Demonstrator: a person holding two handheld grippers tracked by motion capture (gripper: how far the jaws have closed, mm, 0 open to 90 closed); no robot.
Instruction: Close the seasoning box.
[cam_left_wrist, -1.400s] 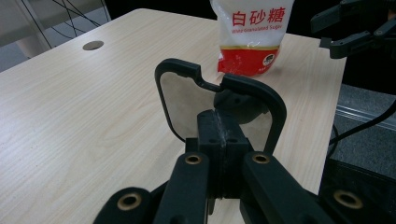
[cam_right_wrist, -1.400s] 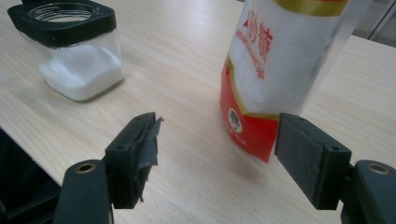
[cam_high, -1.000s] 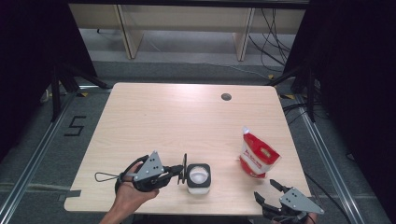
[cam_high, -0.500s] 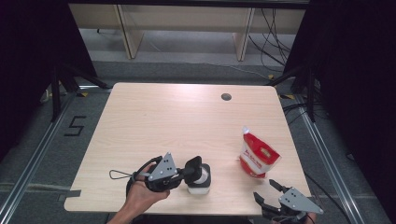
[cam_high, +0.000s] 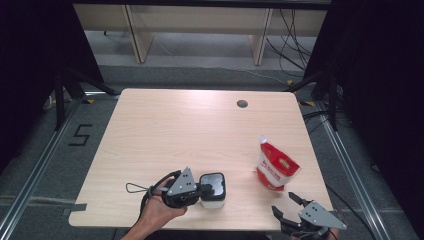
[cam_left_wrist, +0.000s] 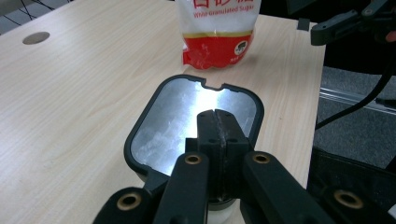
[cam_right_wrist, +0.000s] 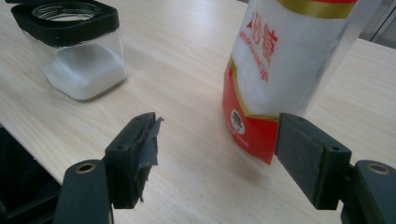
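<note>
Here the left gripper (cam_high: 204, 189) sits at about seven o'clock on the pale wooden table (cam_high: 190, 135), just beside the near edge, its two black jaws pressed flat together with no gap between them. In the left gripper view its tips (cam_left_wrist: 217, 122) lie over the shiny metal face of a square black-rimmed lid (cam_left_wrist: 187, 116); whether they pinch part of the lid or merely rest on it cannot be told. That lid belongs to a small square clear glass jar (cam_high: 212, 190) with white granules at its bottom (cam_right_wrist: 84, 70), which stands right at the jaw tips.

The right gripper (cam_high: 286, 206) hangs at five o'clock, at the near right corner of the table, with its jaws spread wide and nothing between them. In the right gripper view (cam_right_wrist: 215, 154) it faces a red and white plastic pouch of granulated sugar (cam_right_wrist: 285, 60), which stands upright at four o'clock (cam_high: 276, 167), close ahead of the open jaws but apart from them. Jar and pouch stand well apart.
</note>
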